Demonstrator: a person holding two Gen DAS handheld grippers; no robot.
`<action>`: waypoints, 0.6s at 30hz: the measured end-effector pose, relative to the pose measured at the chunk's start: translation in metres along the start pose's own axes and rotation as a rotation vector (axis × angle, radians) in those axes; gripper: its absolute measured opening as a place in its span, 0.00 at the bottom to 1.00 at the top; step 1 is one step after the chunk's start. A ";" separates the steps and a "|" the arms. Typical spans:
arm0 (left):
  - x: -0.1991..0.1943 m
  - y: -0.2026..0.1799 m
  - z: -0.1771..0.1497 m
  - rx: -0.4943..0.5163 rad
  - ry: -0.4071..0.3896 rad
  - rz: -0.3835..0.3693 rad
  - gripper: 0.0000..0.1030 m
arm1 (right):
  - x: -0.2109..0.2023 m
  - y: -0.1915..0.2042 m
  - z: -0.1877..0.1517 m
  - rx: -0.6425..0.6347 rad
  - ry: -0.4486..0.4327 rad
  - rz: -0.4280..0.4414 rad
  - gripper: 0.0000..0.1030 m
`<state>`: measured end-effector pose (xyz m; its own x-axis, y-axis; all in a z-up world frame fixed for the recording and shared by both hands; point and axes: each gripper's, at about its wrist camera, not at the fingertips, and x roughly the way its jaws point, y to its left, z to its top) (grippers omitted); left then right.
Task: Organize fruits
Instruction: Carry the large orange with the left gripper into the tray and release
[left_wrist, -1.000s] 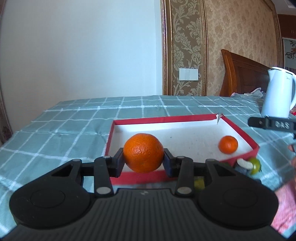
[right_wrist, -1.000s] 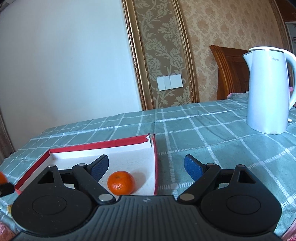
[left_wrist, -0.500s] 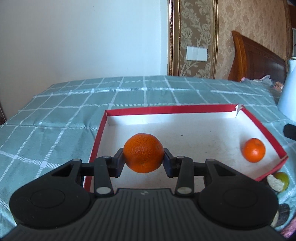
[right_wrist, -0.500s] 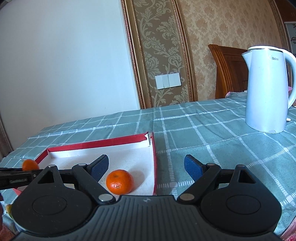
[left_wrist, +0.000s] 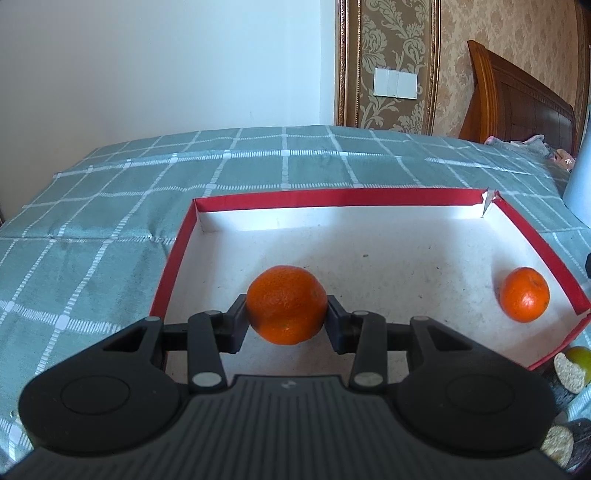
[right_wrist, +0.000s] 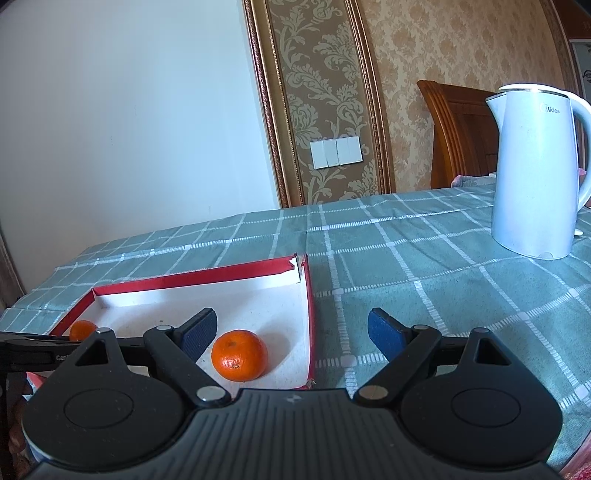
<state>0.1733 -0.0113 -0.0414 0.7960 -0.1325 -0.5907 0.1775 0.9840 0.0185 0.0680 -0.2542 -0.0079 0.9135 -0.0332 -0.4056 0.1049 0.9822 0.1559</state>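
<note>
My left gripper (left_wrist: 286, 320) is shut on a large orange (left_wrist: 286, 304) and holds it above the near left part of a shallow red box with a white floor (left_wrist: 332, 197). A smaller orange (left_wrist: 524, 294) lies in the box's right corner. In the right wrist view my right gripper (right_wrist: 291, 332) is open and empty, low over the box's right wall (right_wrist: 309, 314). The small orange (right_wrist: 239, 355) lies just behind its left finger. The held orange (right_wrist: 82, 329) and the left gripper show at the far left.
A white electric kettle (right_wrist: 535, 170) stands on the green checked tablecloth (right_wrist: 424, 266) at the back right. A green fruit and round cut pieces (left_wrist: 572, 365) lie outside the box's near right corner. A wooden chair (left_wrist: 517, 99) stands behind the table.
My left gripper has carried the large orange forward from the box's near edge to over the box floor. The right gripper has stayed nearly still.
</note>
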 end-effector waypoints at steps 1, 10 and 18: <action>0.000 -0.001 0.000 0.003 -0.002 0.002 0.38 | 0.000 0.000 0.000 -0.002 0.003 0.001 0.87; -0.003 -0.005 0.000 0.021 0.009 0.028 0.44 | 0.002 0.003 -0.002 -0.017 0.008 -0.011 0.87; -0.030 -0.011 -0.009 0.081 -0.032 0.080 0.77 | 0.004 -0.002 -0.001 0.003 0.014 -0.024 0.87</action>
<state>0.1423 -0.0175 -0.0318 0.8273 -0.0594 -0.5586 0.1584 0.9787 0.1305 0.0709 -0.2557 -0.0110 0.9052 -0.0540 -0.4216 0.1278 0.9806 0.1488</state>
